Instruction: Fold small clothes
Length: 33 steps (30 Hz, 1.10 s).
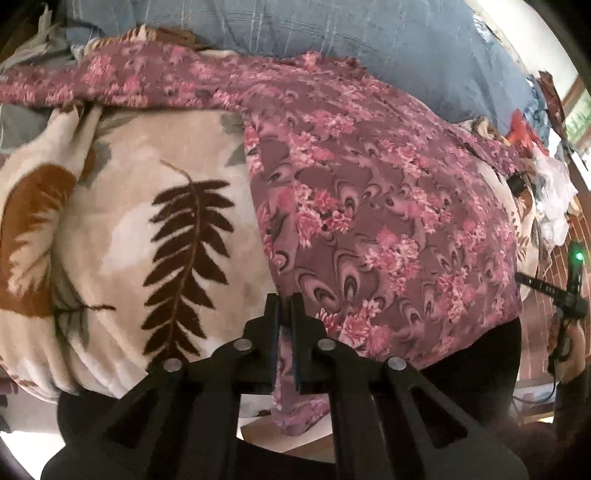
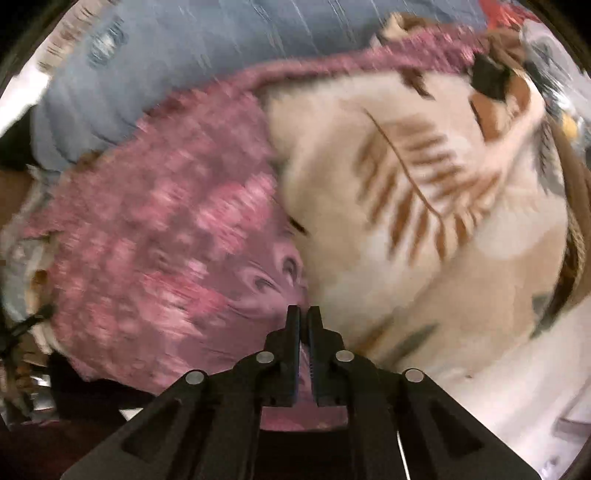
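Under everything we see a cream blanket [image 1: 122,229] printed with brown fern leaves, and behind it a blue-grey checked cloth [image 1: 369,33] fills the far side of both views. Spread over the blanket lies the garment we are folding, a mauve piece with pink flowers [image 1: 369,206]; in the left wrist view it covers the right half of the blanket, and one long strip of it runs off to the far left. Its near edge hangs over the blanket's front edge toward us. At the far right of that view sits a heap of mixed clothes [image 1: 550,184], near a brick wall [image 1: 535,332]. Our left gripper [image 1: 284,310] points steeply down, and its jaws are closed tight on the near left corner of the flowered garment, with a fold of it pinched between them and hanging below. The right wrist view is blurred, yet we can see our right gripper [image 2: 303,321] at the garment's [image 2: 155,236] near right edge, where it meets the blanket [image 2: 424,258]; its jaws are almost together with pink cloth showing between them.
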Available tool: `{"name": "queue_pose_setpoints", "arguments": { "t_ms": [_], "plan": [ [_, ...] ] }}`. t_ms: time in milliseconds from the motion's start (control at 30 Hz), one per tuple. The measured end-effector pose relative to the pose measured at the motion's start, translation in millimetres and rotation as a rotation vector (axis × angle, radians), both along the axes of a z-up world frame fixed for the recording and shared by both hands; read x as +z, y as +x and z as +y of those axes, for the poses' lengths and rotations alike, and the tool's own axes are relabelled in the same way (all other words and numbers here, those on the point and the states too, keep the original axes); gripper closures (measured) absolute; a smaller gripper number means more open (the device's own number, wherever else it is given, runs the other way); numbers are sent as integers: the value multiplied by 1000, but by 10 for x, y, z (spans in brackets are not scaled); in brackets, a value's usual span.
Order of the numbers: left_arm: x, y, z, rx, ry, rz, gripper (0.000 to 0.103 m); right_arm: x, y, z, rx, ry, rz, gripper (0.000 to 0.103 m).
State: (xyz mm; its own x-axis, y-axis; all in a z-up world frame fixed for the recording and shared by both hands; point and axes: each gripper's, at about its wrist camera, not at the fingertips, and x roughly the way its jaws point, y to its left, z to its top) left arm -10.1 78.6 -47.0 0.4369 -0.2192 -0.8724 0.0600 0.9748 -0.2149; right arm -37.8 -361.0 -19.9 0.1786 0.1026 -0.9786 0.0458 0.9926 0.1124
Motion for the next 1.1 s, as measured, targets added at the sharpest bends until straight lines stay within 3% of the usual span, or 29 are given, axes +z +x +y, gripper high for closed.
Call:
{"name": "queue_pose_setpoints", "arguments": {
  "t_ms": [100, 167, 200, 233, 333, 367, 467, 567, 633, 733, 800, 967, 1100],
  "plan": [
    [244, -7, -25, -19, -2, -104, 94, 201, 53, -14, -20, 46, -81, 93],
    [332, 58, -75, -25, -13, -162, 76, 340, 115, 9, -27, 95, -157, 86],
    [330, 127, -125, -19, -12, -181, 60, 373, 151, 43, -24, 120, -193, 83],
    [293, 183, -178, -18, -16, -190, 56, 347, 194, 93, -15, 136, -208, 77],
    [4, 403, -368, -29, 11, -128, 56, 40, 292, 251, 25, 132, -148, 76],
    [-127, 469, -433, -41, 37, -86, 56, -153, 342, 328, 47, 97, -82, 77],
    [-225, 508, -517, -63, 81, -60, 57, -47, 429, 342, 70, 87, -108, 78],
    [-56, 509, -515, -94, 53, -112, 57, 307, 706, -120, -87, 150, -233, 78],
    [35, 547, -515, -95, 56, -143, 57, 448, 889, -493, -234, 168, -301, 69],
    [104, 634, -541, -85, 56, -155, 55, 555, 1326, -1174, -479, 136, -402, 65],
    [96, 702, -553, -83, 56, -142, 55, 583, 1620, -1486, -566, 120, -439, 65],
    [12, 913, -632, -72, 78, -112, 55, 621, 2300, -1998, -629, 37, -481, 54],
    [-100, 1076, -677, -58, 84, -75, 55, 438, 2793, -2093, -553, -126, -409, 48]
  ]
}}
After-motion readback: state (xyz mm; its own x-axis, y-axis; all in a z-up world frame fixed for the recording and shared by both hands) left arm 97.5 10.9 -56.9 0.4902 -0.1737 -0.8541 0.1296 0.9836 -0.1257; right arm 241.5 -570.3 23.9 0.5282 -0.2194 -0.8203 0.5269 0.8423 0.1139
